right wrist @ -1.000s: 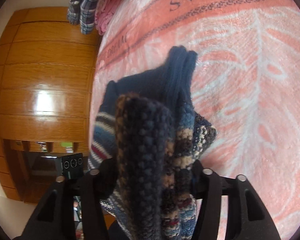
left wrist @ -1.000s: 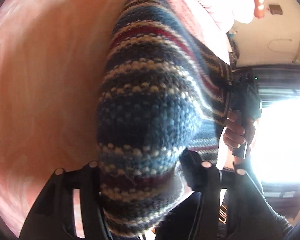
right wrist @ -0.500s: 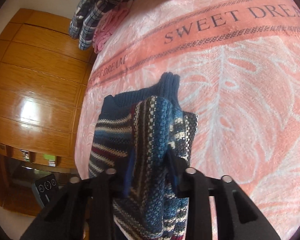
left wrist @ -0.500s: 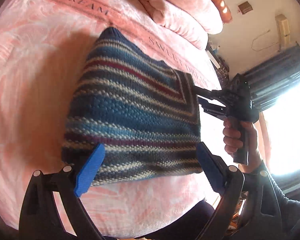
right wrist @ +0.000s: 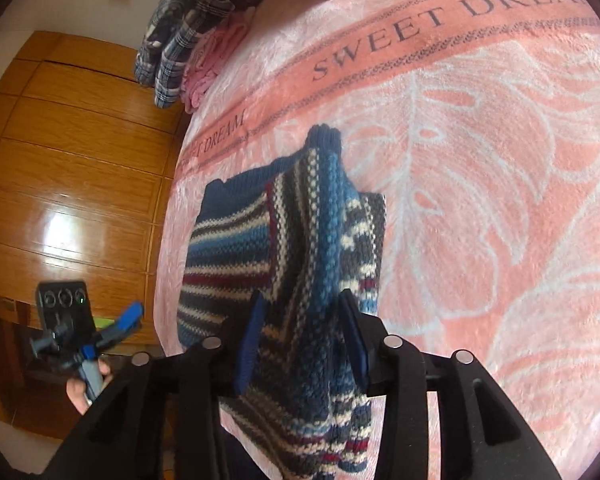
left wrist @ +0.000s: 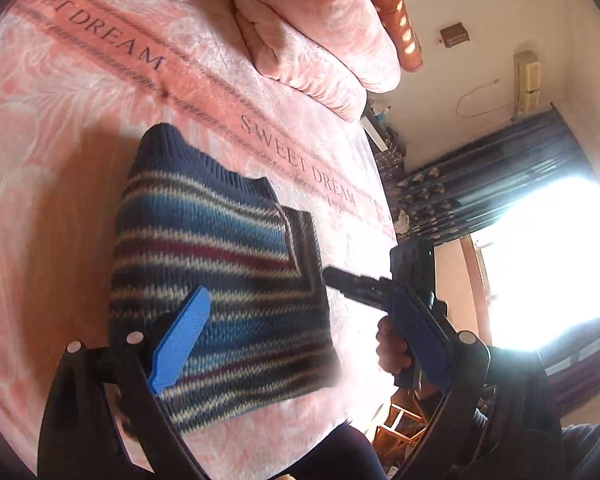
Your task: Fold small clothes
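From where I steer, the sweater (left wrist: pixel 220 280) lies on the bed (left wrist: pixel 60 120) near its front edge, with my left gripper (left wrist: pixel 300 344) over its near part and my right gripper (right wrist: pixel 300 344) at its right edge. A rolled quilt (left wrist: pixel 316 36) sits toward the bed's far edge; a heap of clothes (right wrist: pixel 188 32) lies at the far left corner

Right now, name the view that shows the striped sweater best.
The left wrist view: the striped sweater lies spread flat on the bedspread, mostly unobstructed. In the right wrist view it is bunched between the right tool, its near part hidden.
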`<control>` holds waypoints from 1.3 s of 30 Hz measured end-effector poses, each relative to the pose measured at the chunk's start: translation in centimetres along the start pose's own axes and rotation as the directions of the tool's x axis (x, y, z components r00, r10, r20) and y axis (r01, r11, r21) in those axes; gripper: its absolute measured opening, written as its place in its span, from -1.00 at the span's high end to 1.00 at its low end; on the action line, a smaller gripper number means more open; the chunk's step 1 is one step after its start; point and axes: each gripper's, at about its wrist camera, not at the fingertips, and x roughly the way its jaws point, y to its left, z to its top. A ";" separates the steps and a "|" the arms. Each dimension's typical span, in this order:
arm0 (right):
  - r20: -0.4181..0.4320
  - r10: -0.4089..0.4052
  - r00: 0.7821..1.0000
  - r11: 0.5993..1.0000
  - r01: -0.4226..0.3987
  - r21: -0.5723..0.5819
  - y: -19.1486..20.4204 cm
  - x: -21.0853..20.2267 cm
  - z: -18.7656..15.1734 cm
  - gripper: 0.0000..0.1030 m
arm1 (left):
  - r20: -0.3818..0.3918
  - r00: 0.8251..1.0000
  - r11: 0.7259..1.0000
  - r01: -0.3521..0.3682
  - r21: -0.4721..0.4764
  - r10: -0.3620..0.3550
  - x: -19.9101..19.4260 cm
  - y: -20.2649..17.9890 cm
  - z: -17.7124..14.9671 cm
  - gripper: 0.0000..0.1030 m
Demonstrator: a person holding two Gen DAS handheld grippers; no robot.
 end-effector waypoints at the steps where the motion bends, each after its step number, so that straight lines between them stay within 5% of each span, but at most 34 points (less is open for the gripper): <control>1: -0.024 0.002 1.000 1.000 -0.001 0.002 -0.1 0.5 -0.4 0.08 | -0.031 0.999 1.000 0.009 -0.003 -0.009 0.9 0.1 1.1 -0.78; 3: -0.052 -0.047 0.998 0.997 0.044 -0.060 0.5 1.3 -0.6 0.64 | -0.116 0.993 1.000 -0.004 -0.015 0.003 2.9 1.3 3.3 -0.78; 5: -0.012 -0.078 0.997 0.993 0.076 -0.089 0.8 1.0 0.0 0.76 | -0.200 0.972 0.992 -0.126 -0.017 0.120 6.0 3.2 4.2 -0.73; 10: -0.025 -0.080 0.996 0.996 0.080 -0.033 -0.4 1.5 -0.2 0.60 | -0.272 0.941 0.979 -0.201 0.034 0.203 8.8 3.7 4.9 -0.76; 15: -0.025 -0.051 0.998 0.998 0.050 -0.033 0.6 -1.2 -4.4 0.40 | -0.233 0.958 0.981 -0.140 0.132 0.168 5.3 0.6 2.3 -0.76; 17: -0.048 -0.052 0.997 0.999 0.051 -0.018 0.2 -0.8 -5.7 0.40 | -0.251 0.956 0.983 -0.121 0.139 0.153 5.5 0.8 1.0 -0.76; 21: -0.104 -0.122 0.987 0.992 0.122 -0.010 -1.5 1.6 -7.5 0.59 | -0.282 0.932 0.971 -0.193 0.140 0.226 7.7 3.5 -1.0 -0.74; 23: -0.072 -0.134 0.988 0.991 0.132 -0.023 -0.5 0.4 -7.6 0.57 | -0.261 0.938 0.971 -0.195 0.141 0.227 6.8 2.5 -1.0 -0.74; 27: 0.015 -0.153 0.988 0.980 0.154 -0.124 3.7 -2.9 -9.1 0.57 | -0.206 0.973 0.986 -0.073 0.148 0.103 3.2 0.0 -2.5 -0.74; 30: 0.022 -0.157 0.987 0.969 0.159 -0.192 5.8 -2.8 -10.4 0.57 | -0.229 0.971 0.992 -0.038 0.121 0.065 2.7 1.1 -5.0 -0.74; 32: -0.020 -0.178 0.984 0.970 0.172 -0.174 4.9 -1.2 -10.7 0.57 | -0.256 0.960 0.992 -0.099 0.074 0.115 3.7 3.5 -6.5 -0.74; 35: -0.029 -0.334 0.942 0.932 0.326 -0.160 2.2 0.4 -10.9 0.53 | -0.260 0.958 0.992 -0.126 0.000 0.121 4.7 6.6 -8.0 -0.74; 39: 0.027 -0.298 0.954 0.945 0.299 -0.135 3.1 -2.8 -11.7 0.53 | -0.217 0.971 0.995 -0.097 0.015 0.098 3.0 5.0 -8.4 -0.76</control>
